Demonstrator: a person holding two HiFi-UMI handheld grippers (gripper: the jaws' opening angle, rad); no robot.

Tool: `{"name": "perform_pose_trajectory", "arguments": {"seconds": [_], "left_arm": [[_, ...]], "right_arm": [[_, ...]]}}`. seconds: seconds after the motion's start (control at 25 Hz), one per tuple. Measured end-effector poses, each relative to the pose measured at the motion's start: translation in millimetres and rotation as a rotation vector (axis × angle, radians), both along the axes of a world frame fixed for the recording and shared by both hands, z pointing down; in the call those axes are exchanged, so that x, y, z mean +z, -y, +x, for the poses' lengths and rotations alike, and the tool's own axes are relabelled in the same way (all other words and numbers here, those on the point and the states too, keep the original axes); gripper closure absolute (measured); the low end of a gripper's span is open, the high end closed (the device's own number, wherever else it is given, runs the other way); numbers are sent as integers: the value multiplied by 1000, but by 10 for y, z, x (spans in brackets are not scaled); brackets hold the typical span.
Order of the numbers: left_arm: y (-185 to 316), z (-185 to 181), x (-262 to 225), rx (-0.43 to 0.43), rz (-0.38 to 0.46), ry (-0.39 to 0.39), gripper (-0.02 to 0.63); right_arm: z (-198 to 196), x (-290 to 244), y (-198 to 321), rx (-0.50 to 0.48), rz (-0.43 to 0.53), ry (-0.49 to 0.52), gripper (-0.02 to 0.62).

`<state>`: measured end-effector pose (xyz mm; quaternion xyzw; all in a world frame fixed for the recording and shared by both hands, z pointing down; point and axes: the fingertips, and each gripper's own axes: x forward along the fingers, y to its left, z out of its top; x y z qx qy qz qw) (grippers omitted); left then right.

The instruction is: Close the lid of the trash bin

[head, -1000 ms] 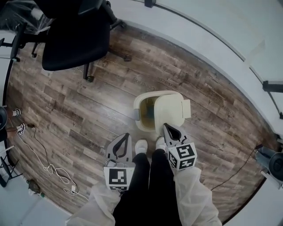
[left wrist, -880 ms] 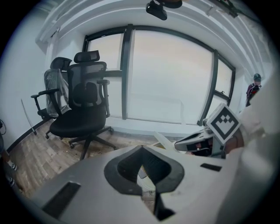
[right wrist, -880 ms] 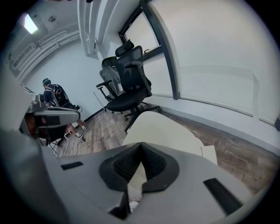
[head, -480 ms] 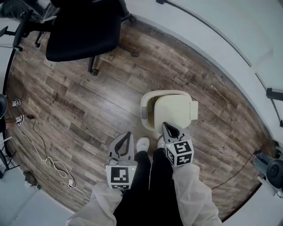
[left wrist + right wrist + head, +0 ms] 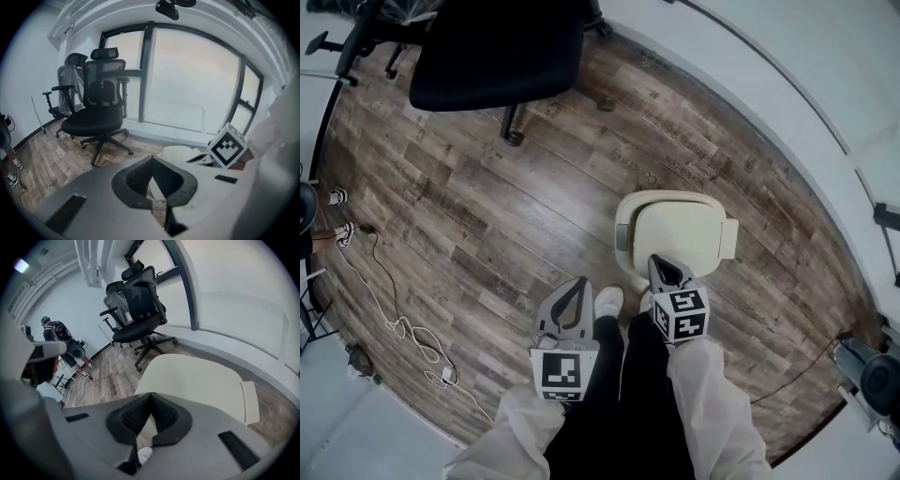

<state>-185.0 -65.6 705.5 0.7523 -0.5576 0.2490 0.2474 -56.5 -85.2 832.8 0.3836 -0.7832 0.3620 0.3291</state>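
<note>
On the trash bin [image 5: 622, 235], the nearly flat lid [image 5: 680, 234] is best pushed squarely down by the right tool [image 5: 657, 262], pressed together empty, like the left tool [image 5: 580, 282].

Bin [image 5: 624, 208]: cream plastic, rounded-rectangle body, standing upright on the wooden floor [image 5: 487, 216], near the pale strip at the foot of the wall.
Lid [image 5: 680, 234]: same cream colour, smooth and plain on top, lying flat over the opening; the head view shows no dark gap.
Rim [image 5: 661, 196]: shows as a narrow band around the lid's far and left edges.
Tab [image 5: 729, 237]: flat flap sticking out from the lid's right edge, past the body.
Grey piece [image 5: 622, 236]: small, on the bin's left side.
</note>
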Motion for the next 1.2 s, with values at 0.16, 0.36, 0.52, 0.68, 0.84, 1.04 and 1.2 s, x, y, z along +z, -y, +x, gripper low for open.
{"name": "perform_pose_trajectory", "arguments": {"seconds": [0.16, 0.36, 0.52, 0.68, 0.84, 1.04, 1.2], "left_arm": [[-30, -35, 64, -11, -11, -5, 598], [-61, -39, 156, -20, -23, -7, 598], [-68, -50, 187, -24, -31, -12, 598], [-25, -43, 211, -24, -31, -12, 598], [4, -24, 232, -22, -34, -10, 598], [12, 19, 249, -20, -39, -10, 598], [-12, 57, 281, -19, -47, -13, 598]], "right_arm": [[-62, 132, 18, -14, -32, -11, 572], [-101, 258, 82, -54, -43, -9, 571], [-118, 278, 123, -52, -42, -8, 572], [-128, 323, 177, -44, -47, -7, 571], [-138, 389, 189, -51, -58, -13, 571], [-142, 475, 186, -63, -72, -23, 572], [-151, 527, 163, -95, -73, -55, 571]]}}
